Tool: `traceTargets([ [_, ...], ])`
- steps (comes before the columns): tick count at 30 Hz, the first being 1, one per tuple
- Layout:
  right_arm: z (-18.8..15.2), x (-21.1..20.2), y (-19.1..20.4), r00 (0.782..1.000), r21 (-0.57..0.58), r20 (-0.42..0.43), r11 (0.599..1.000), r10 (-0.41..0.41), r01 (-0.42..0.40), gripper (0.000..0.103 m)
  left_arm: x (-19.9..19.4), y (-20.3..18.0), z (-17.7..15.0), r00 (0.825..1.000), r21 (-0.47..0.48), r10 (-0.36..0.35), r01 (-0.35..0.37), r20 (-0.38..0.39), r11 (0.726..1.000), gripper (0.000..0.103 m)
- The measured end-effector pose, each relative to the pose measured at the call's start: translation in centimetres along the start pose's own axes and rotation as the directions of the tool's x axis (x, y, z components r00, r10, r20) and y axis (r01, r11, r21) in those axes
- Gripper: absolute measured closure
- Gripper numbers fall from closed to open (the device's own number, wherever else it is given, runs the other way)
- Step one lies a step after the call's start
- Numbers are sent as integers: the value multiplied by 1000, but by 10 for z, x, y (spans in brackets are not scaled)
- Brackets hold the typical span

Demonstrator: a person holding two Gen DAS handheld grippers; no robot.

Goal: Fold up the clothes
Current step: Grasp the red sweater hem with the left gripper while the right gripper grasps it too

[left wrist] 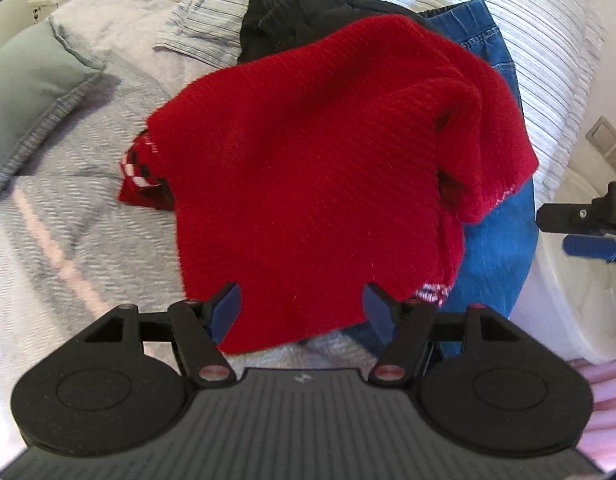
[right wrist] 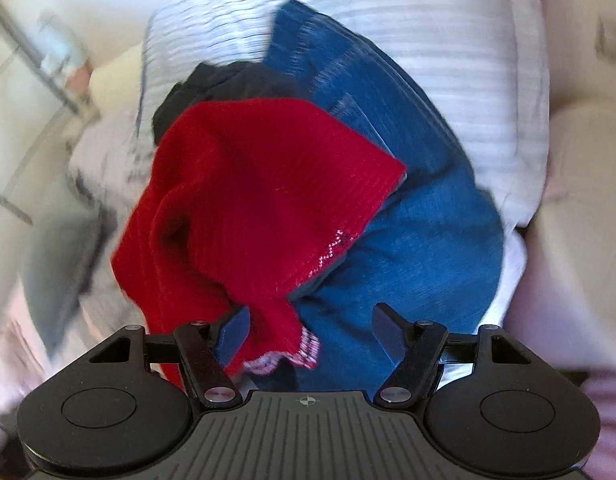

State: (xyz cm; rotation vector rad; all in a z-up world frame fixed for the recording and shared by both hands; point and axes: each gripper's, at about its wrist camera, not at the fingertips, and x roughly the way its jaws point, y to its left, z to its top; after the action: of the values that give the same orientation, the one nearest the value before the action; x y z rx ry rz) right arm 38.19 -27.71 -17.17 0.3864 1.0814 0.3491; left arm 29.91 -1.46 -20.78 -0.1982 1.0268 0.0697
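A red knit sweater [left wrist: 316,148] lies folded over on a bed, on top of blue jeans [left wrist: 496,232] and a black garment [left wrist: 304,12]. My left gripper [left wrist: 304,308] is open just above the sweater's near hem, with the jaws wide apart and nothing between them. My right gripper [right wrist: 312,332] is open over the sweater's [right wrist: 248,192] patterned cuff and the jeans [right wrist: 408,184], holding nothing. The right gripper also shows at the right edge of the left wrist view [left wrist: 588,224]. The right wrist view is blurred by motion.
The bed has a light striped cover [left wrist: 68,240]. A grey pillow [left wrist: 24,92] lies at the left and a white striped pillow [left wrist: 528,20] at the back. A wall socket [left wrist: 608,144] is at the right. The bed's edge runs along the right side.
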Motion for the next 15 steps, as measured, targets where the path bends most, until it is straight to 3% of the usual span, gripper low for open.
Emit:
traceTargets([
  [4,7,19,-27,996,185,11,979,85,-86,31,24,2,6,999,-24,-45,45,-2,999,38],
  [8,9,35,-54,980,385,65,902,186,-197,31,49,7,11,996,-74,-85,86,9,994,37],
  [13,9,63,-69,961,519,124,809,248,-276,31,75,16,18,989,-144,-144,144,9,979,36],
  [15,11,76,-71,957,561,124,777,264,-287,32,78,19,20,986,-147,-163,164,15,976,46],
])
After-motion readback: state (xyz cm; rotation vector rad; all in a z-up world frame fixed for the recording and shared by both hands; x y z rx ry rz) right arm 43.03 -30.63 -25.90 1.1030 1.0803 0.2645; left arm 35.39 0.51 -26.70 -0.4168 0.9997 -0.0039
